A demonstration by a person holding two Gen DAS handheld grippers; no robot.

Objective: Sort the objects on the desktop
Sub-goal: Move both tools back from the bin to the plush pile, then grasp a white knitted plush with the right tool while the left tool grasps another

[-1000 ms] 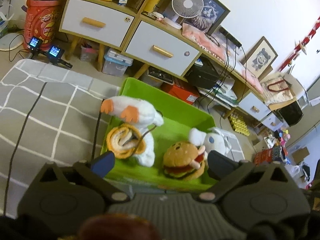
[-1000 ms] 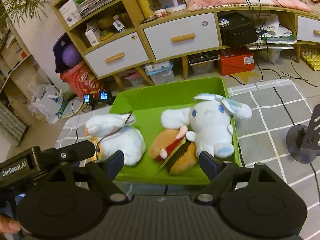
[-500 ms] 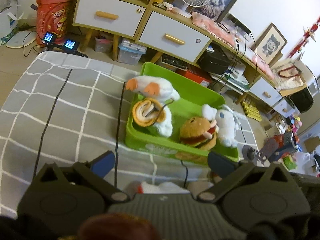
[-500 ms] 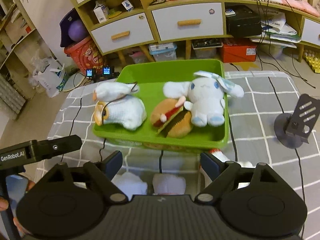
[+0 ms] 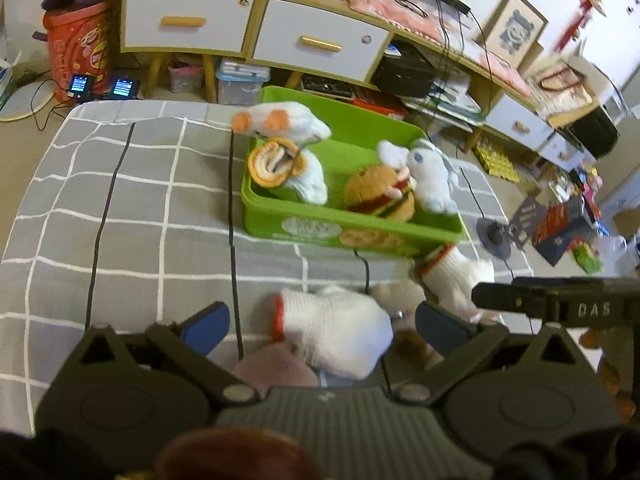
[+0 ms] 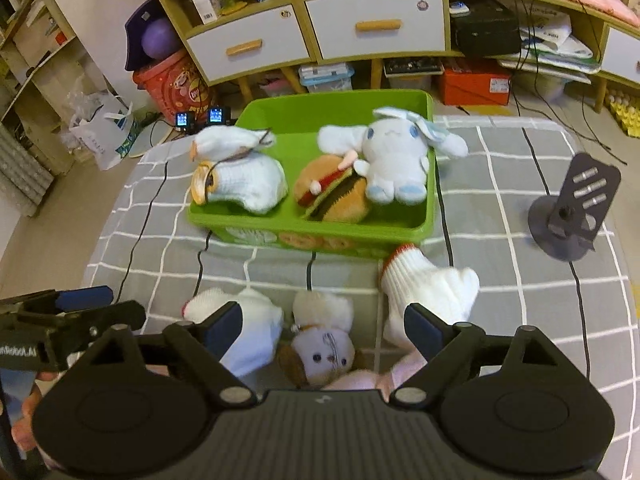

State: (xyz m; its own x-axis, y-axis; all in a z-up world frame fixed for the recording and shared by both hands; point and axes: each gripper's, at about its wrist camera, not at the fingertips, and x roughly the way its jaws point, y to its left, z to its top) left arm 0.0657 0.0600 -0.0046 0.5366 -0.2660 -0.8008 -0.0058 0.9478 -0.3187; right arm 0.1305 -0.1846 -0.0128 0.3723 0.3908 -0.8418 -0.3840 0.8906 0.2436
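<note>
Both my fingers, left (image 5: 322, 322) and right (image 6: 323, 322), hang released and empty, right just widened, over the dog (image 6: 322, 346) still outside the bin (image 6: 320, 236) at twelve o'clock holding three sorted plushes.

Left gripper (image 5: 322, 322) is pointing steeply downward, jaws standing wide apart with nothing pressed between the blue pads. Right gripper (image 6: 323, 326) is sitting alongside at a similar downward tilt; its jaws have just been opening (pads gripping nothing). Each gripper's body is showing at the edge of the other's view.
</note>
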